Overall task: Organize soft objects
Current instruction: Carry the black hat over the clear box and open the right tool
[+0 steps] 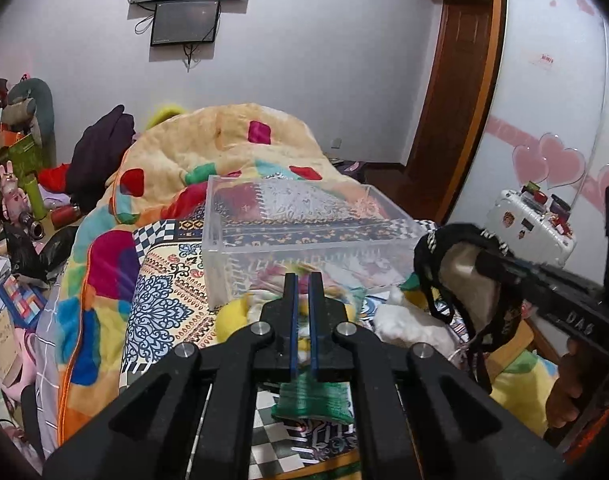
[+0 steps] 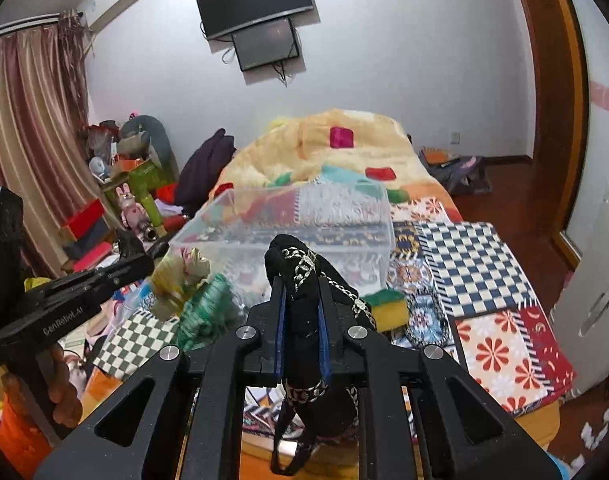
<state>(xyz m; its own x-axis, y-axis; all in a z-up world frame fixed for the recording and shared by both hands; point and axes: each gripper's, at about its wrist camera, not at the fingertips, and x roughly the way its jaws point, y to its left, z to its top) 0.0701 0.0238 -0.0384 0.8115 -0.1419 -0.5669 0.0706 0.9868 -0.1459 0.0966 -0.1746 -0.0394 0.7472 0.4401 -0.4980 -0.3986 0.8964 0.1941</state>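
**Black soft thing held up, clear box waiting**

Pinched tight in the right gripper: a black soft thing with silver chains, low in the middle of the right wrist picture. Hangs down past the fingers, with a strap loop drooping at the bottom edge. Seen again at the right side of the left wrist picture, lifted off the bed.

Carrying step, most likely. Next move calls for bringing the black thing over the clear box in the middle of the frame, going over its near wall, then letting go inside. Looks empty, that box. Watch the dangling strap, which could catch on the rim.

Left gripper at the bottom middle of its picture: fingers close together with a thin gap, and a green knitted thing showing just under them. Also a yellow fluffy toy right there. Cannot tell if anything is truly held; the other picture shows soft things bunched at its tip, but blurry.

More soft things on the bed: a white fluffy lump near the right side, a yellow and green sponge right of middle.

Hard to make out: what the black thing really is, bag or clothing. Bottom of the box half hidden behind grippers. Big patchwork blanket piled behind the box.
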